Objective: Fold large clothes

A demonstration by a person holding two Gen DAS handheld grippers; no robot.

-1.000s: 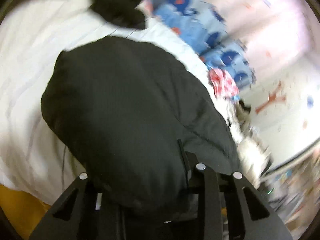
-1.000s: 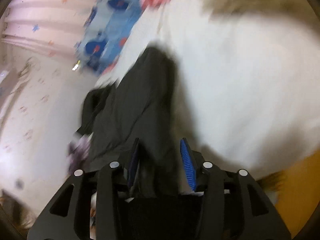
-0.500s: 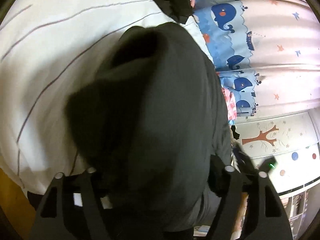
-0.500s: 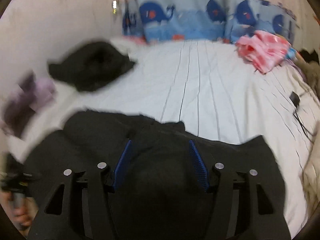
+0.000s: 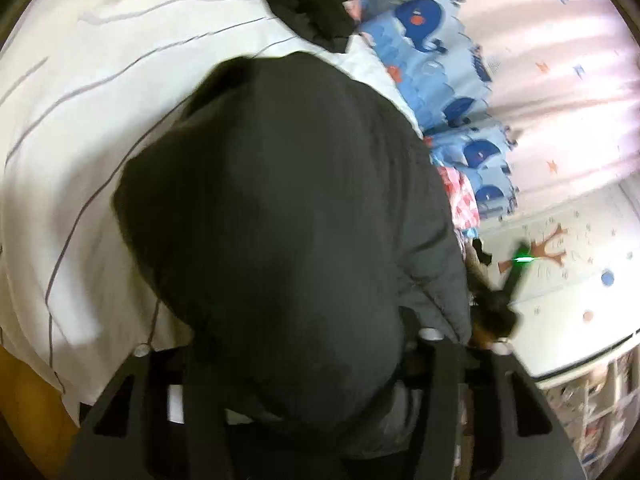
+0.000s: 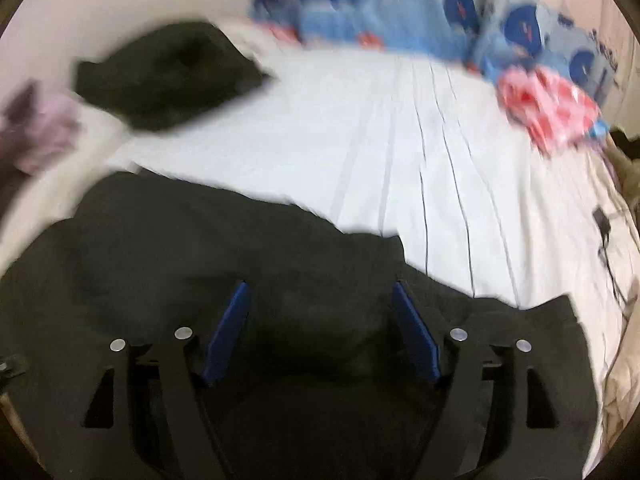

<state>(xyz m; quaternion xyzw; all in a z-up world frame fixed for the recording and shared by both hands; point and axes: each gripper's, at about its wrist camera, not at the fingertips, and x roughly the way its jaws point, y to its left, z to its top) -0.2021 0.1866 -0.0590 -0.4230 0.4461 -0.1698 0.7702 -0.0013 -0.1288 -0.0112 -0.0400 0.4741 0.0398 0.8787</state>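
A large dark grey-black garment (image 5: 288, 208) lies bunched on the white striped bed sheet (image 5: 80, 92). It drapes over my left gripper (image 5: 296, 344) and hides its fingertips, so the jaws cannot be read. In the right wrist view the same garment (image 6: 200, 248) spreads across the near edge of the bed. My right gripper (image 6: 320, 300) is open just above it, blue pads (image 6: 230, 328) wide apart, holding nothing.
A second black garment (image 6: 168, 72) lies at the far left of the bed, with a purple item (image 6: 44, 132) beside it. Blue whale-print pillows (image 6: 400, 4) line the far edge. A red-and-white cloth (image 6: 548, 108) lies at the far right. A black cable (image 6: 604, 224) lies at the right.
My right gripper has let go of the dark garment and opened wide, swinging to face across the bed. The garment has settled onto the sheet. My left gripper stays covered by it.
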